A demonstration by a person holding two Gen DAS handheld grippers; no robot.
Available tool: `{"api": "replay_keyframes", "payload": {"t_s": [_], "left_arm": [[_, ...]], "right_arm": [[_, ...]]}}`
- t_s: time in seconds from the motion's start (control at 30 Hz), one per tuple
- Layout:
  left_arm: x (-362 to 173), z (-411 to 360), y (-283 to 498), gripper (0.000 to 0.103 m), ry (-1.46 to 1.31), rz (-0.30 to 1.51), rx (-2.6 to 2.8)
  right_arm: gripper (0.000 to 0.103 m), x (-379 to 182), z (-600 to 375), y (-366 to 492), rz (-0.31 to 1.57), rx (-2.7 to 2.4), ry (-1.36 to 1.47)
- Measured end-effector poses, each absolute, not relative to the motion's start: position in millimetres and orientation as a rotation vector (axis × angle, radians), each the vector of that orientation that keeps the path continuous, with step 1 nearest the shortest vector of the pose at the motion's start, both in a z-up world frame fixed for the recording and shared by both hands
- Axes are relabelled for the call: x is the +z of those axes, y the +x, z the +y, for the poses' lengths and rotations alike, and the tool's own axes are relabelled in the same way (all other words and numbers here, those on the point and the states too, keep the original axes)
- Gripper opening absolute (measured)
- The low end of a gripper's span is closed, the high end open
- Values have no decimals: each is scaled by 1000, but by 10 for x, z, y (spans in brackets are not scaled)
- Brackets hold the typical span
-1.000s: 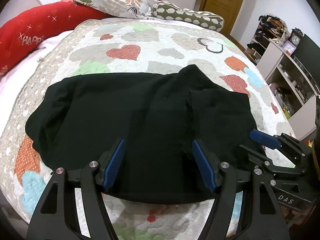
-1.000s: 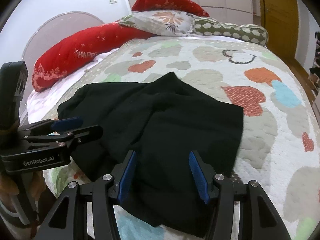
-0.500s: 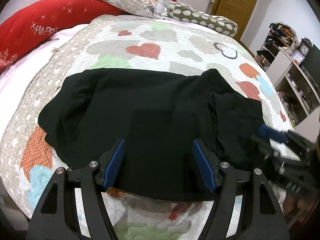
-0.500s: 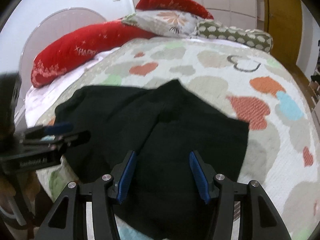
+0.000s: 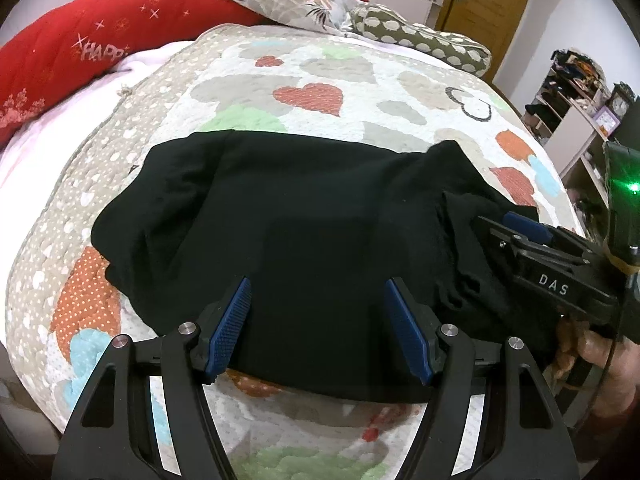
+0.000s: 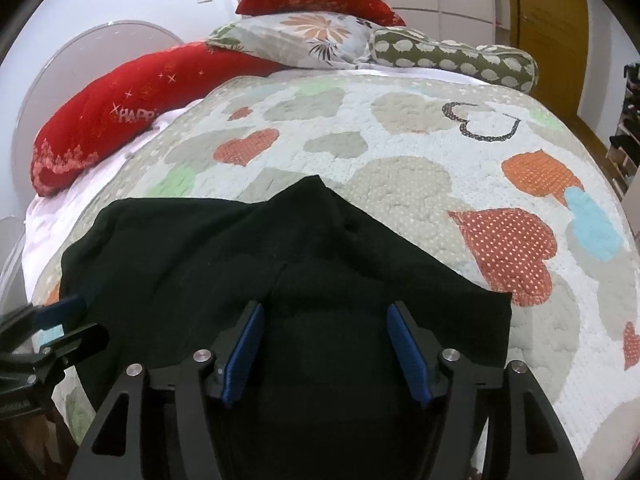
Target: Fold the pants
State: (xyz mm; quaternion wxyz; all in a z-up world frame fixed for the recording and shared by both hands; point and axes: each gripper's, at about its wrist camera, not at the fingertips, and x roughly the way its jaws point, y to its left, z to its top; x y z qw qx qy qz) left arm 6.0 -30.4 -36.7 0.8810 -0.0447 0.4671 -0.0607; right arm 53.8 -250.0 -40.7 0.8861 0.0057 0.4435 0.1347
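Observation:
Black pants (image 5: 304, 232) lie loosely bunched on a heart-patterned quilt (image 5: 320, 72); they also show in the right wrist view (image 6: 280, 264). My left gripper (image 5: 320, 320) is open and empty, its blue pads just above the pants' near edge. My right gripper (image 6: 326, 350) is open and empty, low over the pants' right part. The right gripper shows from the side at the right of the left wrist view (image 5: 536, 236). The left gripper shows at the left edge of the right wrist view (image 6: 60, 320).
A long red pillow (image 6: 132, 104), a floral pillow (image 6: 304, 40) and a green spotted bolster (image 6: 456, 60) lie at the head of the bed. Shelves with clutter (image 5: 576, 96) stand to the right, a wooden door (image 5: 492, 4) behind.
Both grippers have moved forward and lower over the pants, which now fill more of each view. Both stay open. The pants have not moved.

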Motion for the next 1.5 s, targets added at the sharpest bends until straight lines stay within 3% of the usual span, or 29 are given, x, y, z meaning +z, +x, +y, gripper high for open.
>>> {"api": "replay_keyframes", "payload": {"t_s": [0.23,0.47,0.63,1.17,1.5], "left_arm": [[-368,-244,33,69,-108,970,-113],[-326,-244,-37,69,-112,961,-108],[-279,-143,-96,69,-144,950,-93],[-443,695,-387,69,-523,901,43],[-577,753,-284,69,-568,922,80]], "right_arm": [[63,-180,-2463,198,882,329,-15],[65,-388,-2203,10,926,370,-93],[65,-114,-2233,29,885,413,-43],[71,-23,-1333,718,912,654,-50],[75,-6,-917,997,912,704,-122]]}}
